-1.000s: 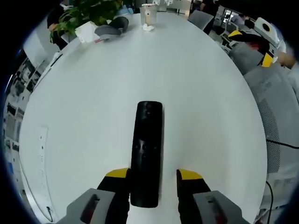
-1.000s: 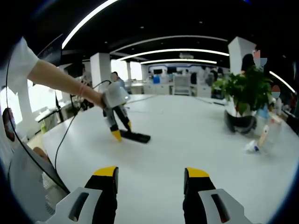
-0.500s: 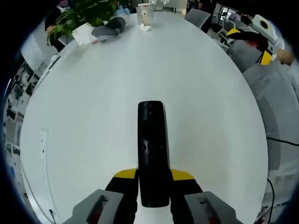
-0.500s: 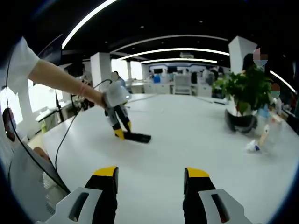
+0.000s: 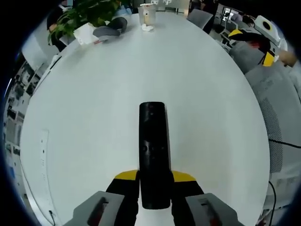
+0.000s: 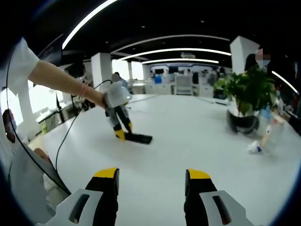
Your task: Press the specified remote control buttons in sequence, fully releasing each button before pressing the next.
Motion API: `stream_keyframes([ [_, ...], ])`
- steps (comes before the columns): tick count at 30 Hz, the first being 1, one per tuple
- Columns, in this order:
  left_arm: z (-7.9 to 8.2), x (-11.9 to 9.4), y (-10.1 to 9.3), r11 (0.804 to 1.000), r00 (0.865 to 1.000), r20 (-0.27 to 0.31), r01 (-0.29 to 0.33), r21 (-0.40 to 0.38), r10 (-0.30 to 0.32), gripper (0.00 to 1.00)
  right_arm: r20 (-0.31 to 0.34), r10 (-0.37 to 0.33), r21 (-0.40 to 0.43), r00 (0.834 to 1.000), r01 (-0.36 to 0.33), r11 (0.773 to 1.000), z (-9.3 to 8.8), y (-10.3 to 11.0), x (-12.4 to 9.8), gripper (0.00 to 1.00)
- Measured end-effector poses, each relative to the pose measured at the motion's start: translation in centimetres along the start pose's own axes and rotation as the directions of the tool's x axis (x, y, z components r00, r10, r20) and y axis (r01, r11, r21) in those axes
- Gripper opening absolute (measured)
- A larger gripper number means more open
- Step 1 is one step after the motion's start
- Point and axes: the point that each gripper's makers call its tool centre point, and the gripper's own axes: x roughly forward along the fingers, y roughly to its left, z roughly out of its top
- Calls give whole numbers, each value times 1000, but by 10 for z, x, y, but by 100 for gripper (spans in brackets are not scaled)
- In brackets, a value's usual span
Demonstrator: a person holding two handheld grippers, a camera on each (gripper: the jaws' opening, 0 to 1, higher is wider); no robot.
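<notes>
The left gripper (image 5: 154,181) has its yellow-tipped jaws pressed against the near end of the black remote control (image 5: 153,153), pinching it from both sides. The remote lies flat on the white table (image 5: 94,108), pointing away from the jaws. In the right gripper view, a bare forearm (image 6: 63,81) reaches out over the table, angling the left gripper steeply down onto the remote. The right gripper (image 6: 151,181) hovers well apart from the remote, jaws spread wide, holding nothing.
</notes>
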Motion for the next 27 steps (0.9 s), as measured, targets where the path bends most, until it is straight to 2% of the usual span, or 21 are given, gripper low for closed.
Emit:
stream_keyframes([
  [27, -2, 0, -5, 1000, 1000, 8, 0, -12, 1, 24, -3, 3, -4, 1000, -3, 1000, -1, 0, 0, 54],
])
